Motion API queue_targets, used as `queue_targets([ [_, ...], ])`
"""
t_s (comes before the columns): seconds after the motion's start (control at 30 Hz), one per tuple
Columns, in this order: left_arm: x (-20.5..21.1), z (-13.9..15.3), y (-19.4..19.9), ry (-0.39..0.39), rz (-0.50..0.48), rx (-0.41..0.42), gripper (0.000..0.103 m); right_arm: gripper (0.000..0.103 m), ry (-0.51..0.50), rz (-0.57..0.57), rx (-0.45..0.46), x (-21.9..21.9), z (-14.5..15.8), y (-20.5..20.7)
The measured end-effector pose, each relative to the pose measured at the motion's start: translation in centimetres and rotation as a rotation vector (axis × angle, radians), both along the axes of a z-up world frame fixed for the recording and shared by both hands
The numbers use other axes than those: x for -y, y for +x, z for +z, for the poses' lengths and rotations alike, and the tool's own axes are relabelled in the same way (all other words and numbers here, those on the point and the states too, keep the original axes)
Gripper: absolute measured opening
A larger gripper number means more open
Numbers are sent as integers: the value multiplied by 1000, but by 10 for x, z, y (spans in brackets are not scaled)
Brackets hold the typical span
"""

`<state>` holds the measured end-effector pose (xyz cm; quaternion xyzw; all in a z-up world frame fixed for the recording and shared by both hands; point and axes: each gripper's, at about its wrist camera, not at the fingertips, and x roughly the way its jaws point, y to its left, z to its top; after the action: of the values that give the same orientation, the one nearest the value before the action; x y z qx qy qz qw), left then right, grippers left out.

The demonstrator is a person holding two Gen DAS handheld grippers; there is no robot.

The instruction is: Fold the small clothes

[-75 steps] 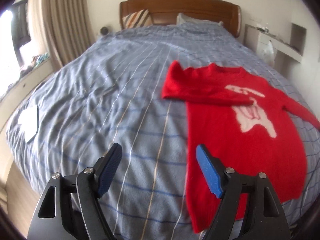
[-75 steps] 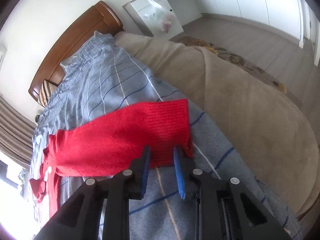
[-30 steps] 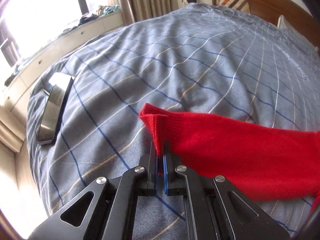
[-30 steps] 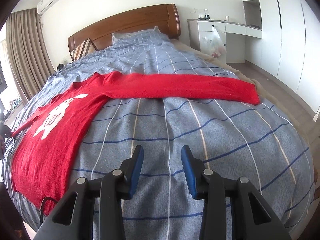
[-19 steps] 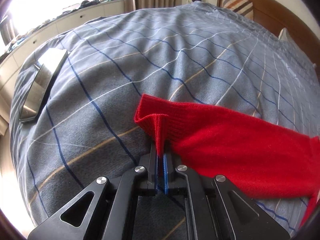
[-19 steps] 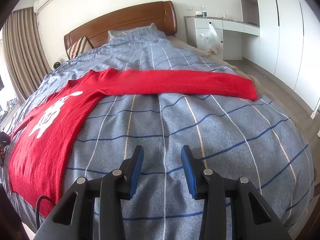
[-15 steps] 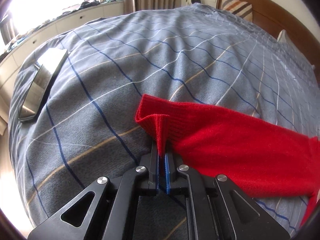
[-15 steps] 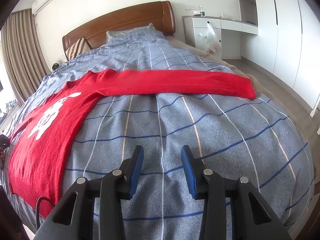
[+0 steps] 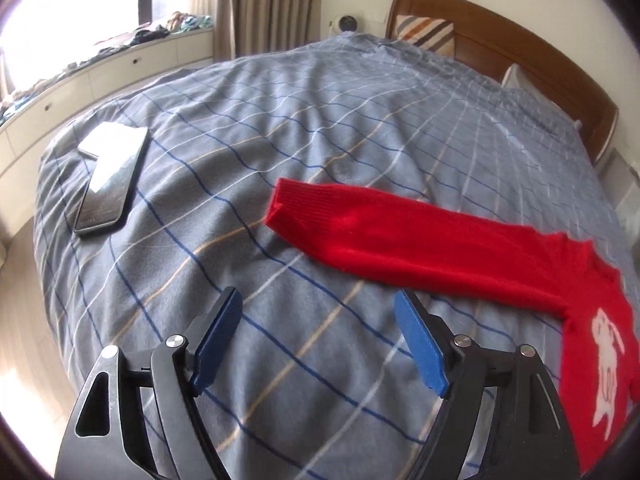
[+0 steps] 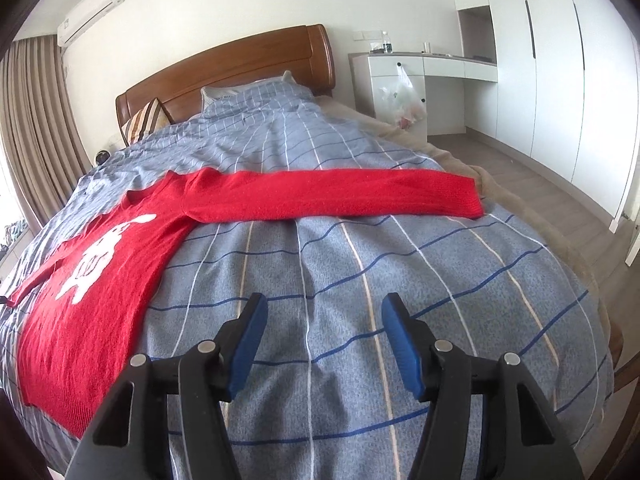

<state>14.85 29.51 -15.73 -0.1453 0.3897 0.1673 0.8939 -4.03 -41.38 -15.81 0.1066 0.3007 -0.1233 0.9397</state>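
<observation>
Sweater (image 10: 100, 276) is lying flat, sleeves spread; left gripper (image 9: 318, 344) and right gripper (image 10: 324, 346) have just been opening, both hanging spread and empty; pinching a cuff (image 9: 296, 208) squarely is looking wisest.

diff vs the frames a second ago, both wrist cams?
The left gripper, which had been pinching the cuff of the red sweater's left sleeve, has just opened and pulled back; the sleeve lies flat on the bed. The right gripper has also just opened wider, with nothing between its jaws. The right sleeve and the phone are unmoved.
</observation>
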Motion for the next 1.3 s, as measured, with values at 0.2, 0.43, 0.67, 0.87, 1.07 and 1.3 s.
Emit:
queue_targets([
  [0.2,77,9,-45,-78,-199,63,91,72,-20,40,30,-29,10,-9],
  [0.43,145,-19,-57,-113,-347,32,93,74,-29,91,10,-52,7,-8],
  [0.67,162,-41,-60,-53,-376,44,93,74,-11,118,-2,-65,-2,-2],
  [0.87,161,-48,-68,-19,-384,39,99,74,-54,140,-28,-70,-12,1],
  [1.07,164,-52,-66,2,-380,26,101,74,-73,128,-56,-68,-18,5],
  [1.3,169,-55,-68,43,-377,9,102,74,-48,118,-96,-63,-27,9],
])
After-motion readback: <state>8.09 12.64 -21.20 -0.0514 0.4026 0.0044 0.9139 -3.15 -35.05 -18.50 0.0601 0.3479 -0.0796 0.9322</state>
